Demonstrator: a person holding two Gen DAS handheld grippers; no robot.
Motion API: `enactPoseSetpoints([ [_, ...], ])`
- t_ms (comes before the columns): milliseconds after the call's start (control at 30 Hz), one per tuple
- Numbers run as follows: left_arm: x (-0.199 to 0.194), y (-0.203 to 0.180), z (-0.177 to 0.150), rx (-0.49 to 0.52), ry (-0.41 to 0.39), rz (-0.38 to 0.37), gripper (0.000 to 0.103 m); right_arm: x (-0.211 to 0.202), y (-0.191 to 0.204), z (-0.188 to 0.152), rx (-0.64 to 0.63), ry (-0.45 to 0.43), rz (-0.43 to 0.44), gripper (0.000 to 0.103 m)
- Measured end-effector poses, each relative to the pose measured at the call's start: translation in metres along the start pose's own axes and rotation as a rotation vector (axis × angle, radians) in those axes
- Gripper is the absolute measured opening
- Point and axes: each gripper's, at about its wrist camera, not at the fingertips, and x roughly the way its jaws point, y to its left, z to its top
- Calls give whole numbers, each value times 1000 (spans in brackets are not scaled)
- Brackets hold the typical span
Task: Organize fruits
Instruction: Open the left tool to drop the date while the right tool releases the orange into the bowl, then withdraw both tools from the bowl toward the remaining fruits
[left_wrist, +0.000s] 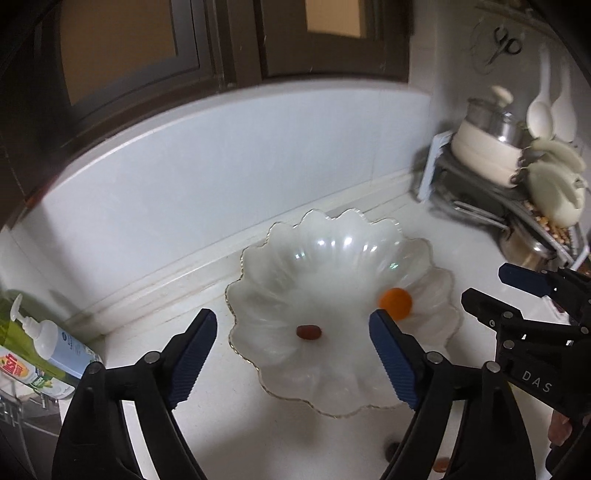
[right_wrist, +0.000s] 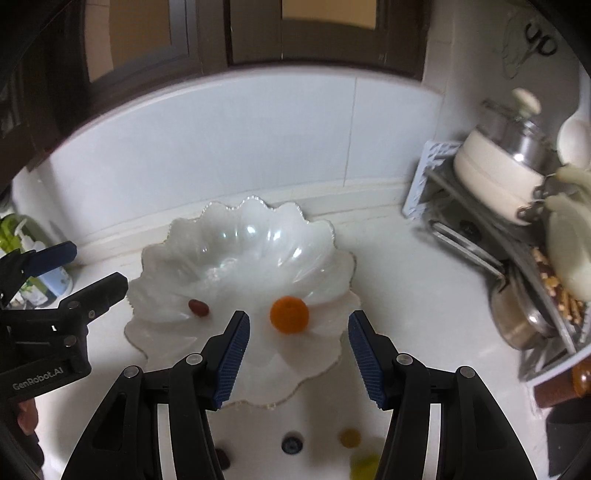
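Note:
A scalloped clear glass bowl (left_wrist: 332, 225) (right_wrist: 251, 206) stands on the white counter. Inside it lie a small orange fruit (left_wrist: 397, 302) (right_wrist: 289, 314) and a dark red date (left_wrist: 308, 332) (right_wrist: 198, 307), well apart. My left gripper (left_wrist: 291, 321) (right_wrist: 95, 265) hovers above the bowl's near left side, jaws wide open and empty. My right gripper (right_wrist: 298, 319) (left_wrist: 484, 284) hangs over the near right side, open, with the orange fruit lying below the gap, untouched. On the counter before the bowl sit a blueberry (right_wrist: 291, 443), a yellow fruit (right_wrist: 350, 437), a blurred green one (right_wrist: 364, 467) and a dark red one (right_wrist: 223, 458).
A tiled wall runs close behind the bowl under a dark window frame. At the right a dish rack (right_wrist: 436, 177) holds a lidded cream pot (left_wrist: 491, 147) (right_wrist: 498, 173) and utensils. Soap bottles (left_wrist: 48, 339) stand at the left edge. Scissors (left_wrist: 506, 44) hang on the wall.

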Motion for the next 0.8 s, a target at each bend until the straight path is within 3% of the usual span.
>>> enactPoseSetpoints([
  [167,-25,-9,-9,20,-58,1,89,-38,-4,-12,6,-67,-23,57],
  [300,-46,-17,-19,48,-111,11,89,-59,-6,-23,17,-113,-47,65],
  [800,-110,-41,-61,119,-226,-50,89,-129,-4,-81,92,-236,-105,65],
])
